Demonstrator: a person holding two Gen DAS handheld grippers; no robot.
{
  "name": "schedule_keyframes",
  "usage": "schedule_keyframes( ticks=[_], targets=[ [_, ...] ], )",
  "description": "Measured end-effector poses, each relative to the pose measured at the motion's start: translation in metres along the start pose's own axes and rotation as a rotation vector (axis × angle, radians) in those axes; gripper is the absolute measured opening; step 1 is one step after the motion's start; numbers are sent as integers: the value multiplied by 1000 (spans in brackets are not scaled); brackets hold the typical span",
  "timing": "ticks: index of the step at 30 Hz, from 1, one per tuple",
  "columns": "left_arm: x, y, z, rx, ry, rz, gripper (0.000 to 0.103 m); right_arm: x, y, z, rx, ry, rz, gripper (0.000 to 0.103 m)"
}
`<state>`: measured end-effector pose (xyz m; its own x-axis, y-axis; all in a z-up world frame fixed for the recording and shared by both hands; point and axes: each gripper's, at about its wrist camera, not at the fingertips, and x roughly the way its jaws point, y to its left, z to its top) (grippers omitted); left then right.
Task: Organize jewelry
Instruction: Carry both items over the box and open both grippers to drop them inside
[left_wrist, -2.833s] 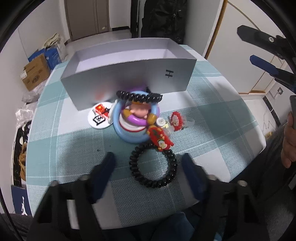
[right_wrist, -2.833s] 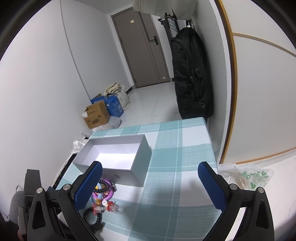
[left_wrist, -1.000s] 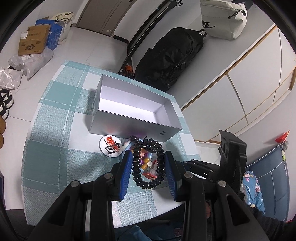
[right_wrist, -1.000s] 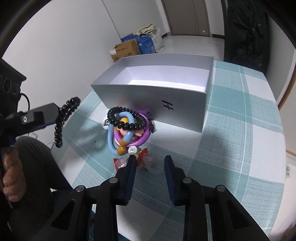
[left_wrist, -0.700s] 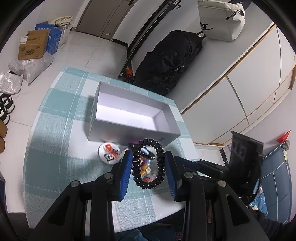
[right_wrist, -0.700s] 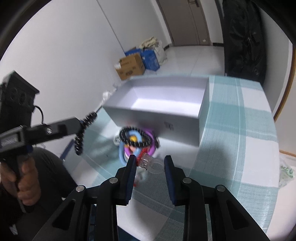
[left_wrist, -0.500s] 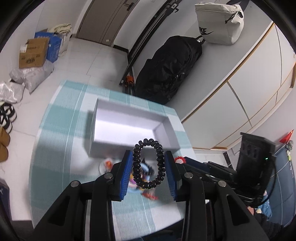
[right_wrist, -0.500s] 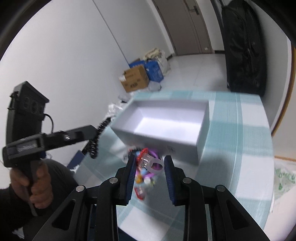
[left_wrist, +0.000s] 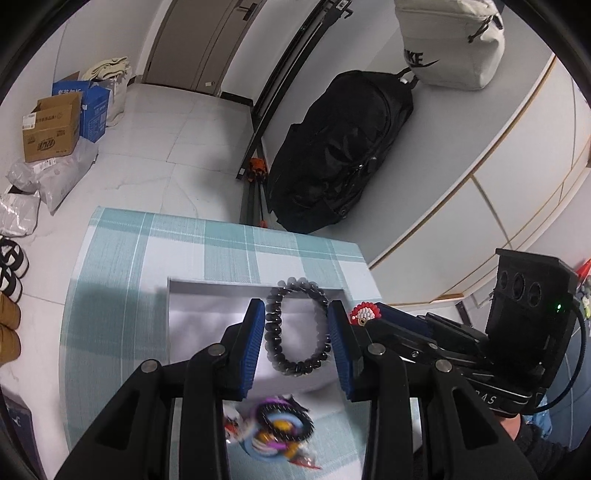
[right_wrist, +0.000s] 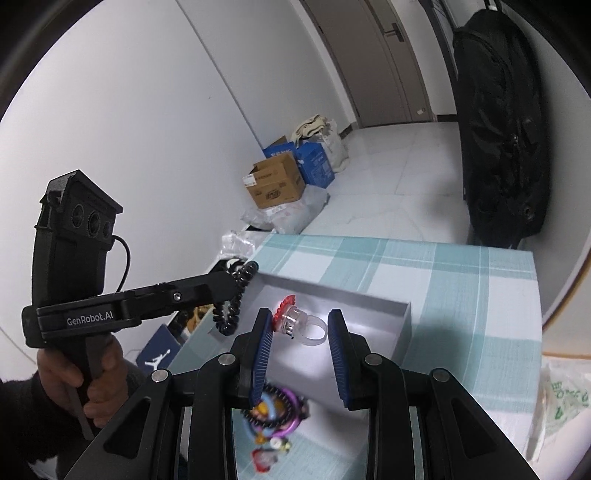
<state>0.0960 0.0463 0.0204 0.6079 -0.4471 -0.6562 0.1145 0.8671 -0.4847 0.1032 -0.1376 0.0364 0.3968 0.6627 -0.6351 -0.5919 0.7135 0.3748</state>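
- My left gripper (left_wrist: 296, 334) has its jaws narrowed on a black coil hair tie (left_wrist: 296, 328), both blue pads pressing its sides; it hangs over the grey box (left_wrist: 207, 306).
- My right gripper (right_wrist: 300, 332) has its jaws closed on a clear plastic ring with a red top (right_wrist: 301, 323), also above the grey box, near its front wall.
- In front of the grey box, blurred below my jaws, the remaining jewelry pile (left_wrist: 275, 432) lies on the bench (left_wrist: 122, 258): blue and purple hoops and a dark bead bracelet.
- The grey box sits open on the checked teal bench, its floor bare where I can see it.
- Beyond the grey box, on the floor, a black bag (left_wrist: 340, 147) leans against the wall; cardboard boxes (left_wrist: 51, 127) stand to the left.
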Motion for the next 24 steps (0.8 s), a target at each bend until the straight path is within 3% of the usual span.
schedule_keyframes(
  ticks=[10,14,15,16,17,24],
  targets=[
    [26,10,-2,19,60,-15,29,37,-22,1,22,63,14,29],
    [27,19,-2,-3,42,25,30,45,-26,-1,17,80,-8,32],
    [27,22,-1,-16,50,11,30,44,-25,-1,-7,79,-33,37],
    [28,23,1,-28,58,0,30,44,-24,0,-20,82,-52,54],
    [28,24,2,-37,65,-3,30,42,-23,0,-26,74,-51,64],
    [20,16,-4,-17,51,48,50,18,-20,-5,-19,8,-56,71]
  ],
)
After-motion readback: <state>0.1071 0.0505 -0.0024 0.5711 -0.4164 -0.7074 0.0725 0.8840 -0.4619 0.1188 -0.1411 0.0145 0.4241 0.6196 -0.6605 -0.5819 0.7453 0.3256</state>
